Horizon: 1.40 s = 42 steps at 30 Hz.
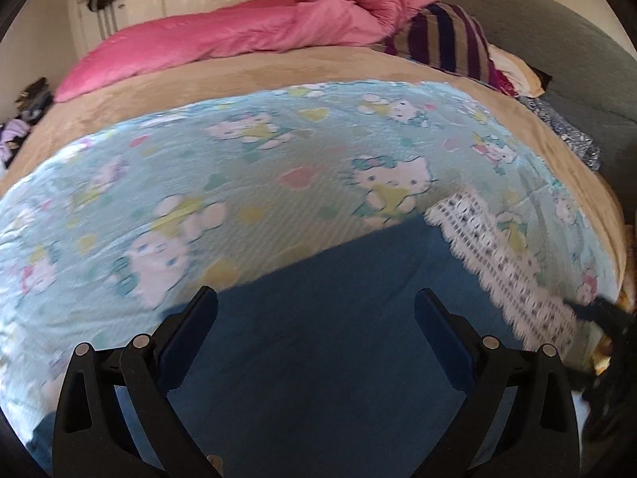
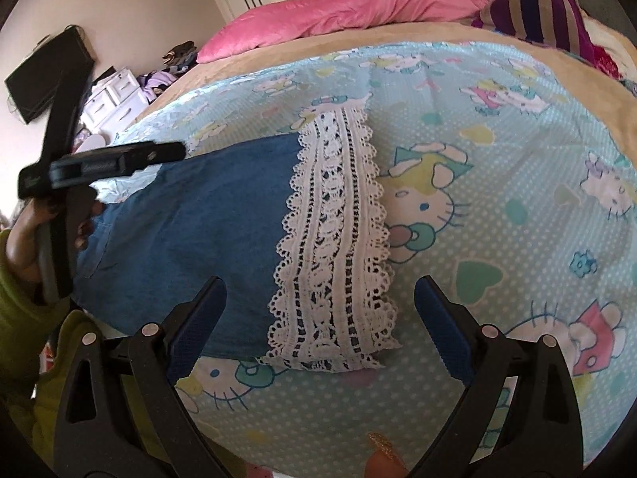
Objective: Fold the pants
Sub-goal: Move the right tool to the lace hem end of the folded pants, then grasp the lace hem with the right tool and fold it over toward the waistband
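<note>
Blue pants with a lace hem lie flat on the patterned bedsheet. Both the left gripper and right gripper hover released, grasping nothing. A shallow pinch (lace snags easily) could likely lift one layer only and skew the fold.

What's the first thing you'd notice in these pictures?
The blue denim pants with a white lace hem, lying on a light-blue cartoon-cat sheet. Behind them a pink comforter is heaped along the bed's far side. Both tongs, right and left, are open.
</note>
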{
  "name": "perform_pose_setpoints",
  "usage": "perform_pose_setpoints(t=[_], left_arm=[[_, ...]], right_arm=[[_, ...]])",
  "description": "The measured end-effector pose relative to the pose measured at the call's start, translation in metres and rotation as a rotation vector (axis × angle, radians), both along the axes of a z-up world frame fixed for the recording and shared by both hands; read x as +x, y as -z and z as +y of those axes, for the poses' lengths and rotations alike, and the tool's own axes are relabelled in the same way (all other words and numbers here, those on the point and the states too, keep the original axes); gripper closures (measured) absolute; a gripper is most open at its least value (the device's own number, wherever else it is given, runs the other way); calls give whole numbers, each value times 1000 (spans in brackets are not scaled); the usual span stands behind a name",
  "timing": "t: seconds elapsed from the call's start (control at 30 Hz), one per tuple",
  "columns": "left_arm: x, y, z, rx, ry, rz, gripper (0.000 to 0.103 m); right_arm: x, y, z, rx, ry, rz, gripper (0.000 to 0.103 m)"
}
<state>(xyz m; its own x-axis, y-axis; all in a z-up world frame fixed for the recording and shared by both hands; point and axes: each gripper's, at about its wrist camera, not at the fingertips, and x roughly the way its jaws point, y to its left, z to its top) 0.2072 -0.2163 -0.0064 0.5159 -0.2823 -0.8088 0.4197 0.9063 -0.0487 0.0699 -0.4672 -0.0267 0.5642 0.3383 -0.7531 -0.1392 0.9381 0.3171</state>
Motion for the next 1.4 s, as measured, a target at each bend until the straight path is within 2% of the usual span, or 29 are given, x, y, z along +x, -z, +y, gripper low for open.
perform_pose_setpoints(t=[0.33, 0.47, 0.53, 0.6, 0.67, 0.73, 0.87, 0.9, 0.93, 1.0, 1.03, 1.07, 1.23, 1.3, 1.4], left_arm=[[48, 32, -64, 17, 148, 76, 5], [53, 44, -76, -33, 199, 130, 7], [52, 51, -82, -49, 236, 164, 28], [49, 55, -87, -23, 253, 149, 28], [49, 55, -89, -32, 255, 152, 31], [49, 56, -91, -57, 256, 166, 43], [44, 58, -98, -28, 228, 174, 53], [44, 57, -98, -33, 211, 184, 60], [42, 56, -101, -43, 210, 191, 72], [36, 56, -106, -36, 228, 180, 80], [33, 56, -109, -22, 232, 164, 82], [32, 57, -109, -23, 234, 158, 83], [34, 57, -94, -117, 214, 190, 90], [33, 53, -89, -152, 215, 192, 91], [31, 41, -75, -228, 214, 184, 92]], right_arm=[[2, 8, 4, 48, -2, 8, 14], [2, 9, 7, 66, -20, 2, 14], [3, 10, 6, 88, -23, 2, 20], [5, 11, 5, 101, -24, -1, 21], [7, 12, 6, 104, -23, -5, 24], [9, 13, 7, 114, -29, -10, 31], [11, 15, 10, 109, -38, -23, 39], [11, 15, 11, 113, -44, -29, 44], [12, 15, 11, 118, -49, -29, 52], [13, 15, 12, 126, -55, -25, 58], [14, 15, 13, 134, -65, -25, 67], [16, 14, 14, 145, -76, -23, 70], [16, 6, 23, 148, -97, -44, 86], [15, -2, 28, 151, -121, -70, 90], [15, -16, 39, 137, -155, -102, 91]])
